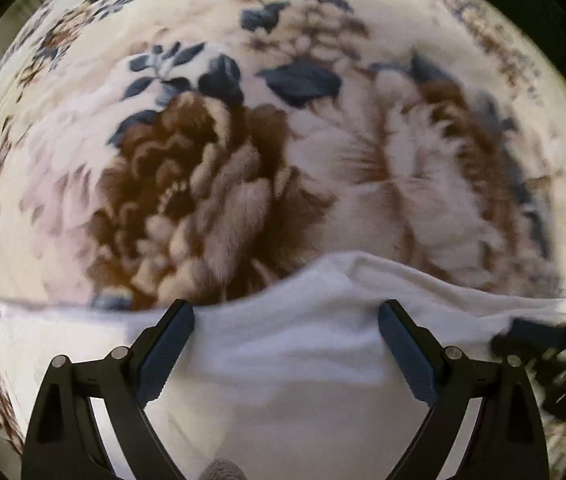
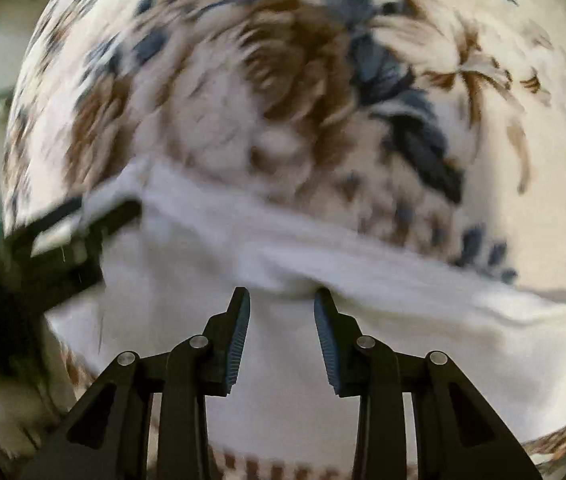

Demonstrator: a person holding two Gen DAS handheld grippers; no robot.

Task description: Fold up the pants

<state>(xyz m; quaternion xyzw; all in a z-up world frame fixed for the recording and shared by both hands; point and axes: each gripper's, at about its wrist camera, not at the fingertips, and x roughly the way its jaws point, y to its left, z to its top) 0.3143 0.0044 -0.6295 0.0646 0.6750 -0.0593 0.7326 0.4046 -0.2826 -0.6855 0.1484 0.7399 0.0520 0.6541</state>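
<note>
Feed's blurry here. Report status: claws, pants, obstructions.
Left claw open over the white pants. Right claw open, fabric between its fingers. Pants on floral blanket. No obstruction visible.

Floral blanket (image 1: 219, 168), brown and blue print.

Left gripper (image 1: 286, 312): jaws spread wide, both dark-padded fingers (image 1: 167, 346) angled outward, nothing clamped between them. Right gripper (image 2: 282, 300): jaws parted to a narrower gap, ribbed pads (image 2: 239, 340) facing each other, not closed. In the left wrist view the right gripper shows blurred at the right edge; in the right wrist view the left gripper shows blurred at the left edge. Both point forward, side by side.
</note>
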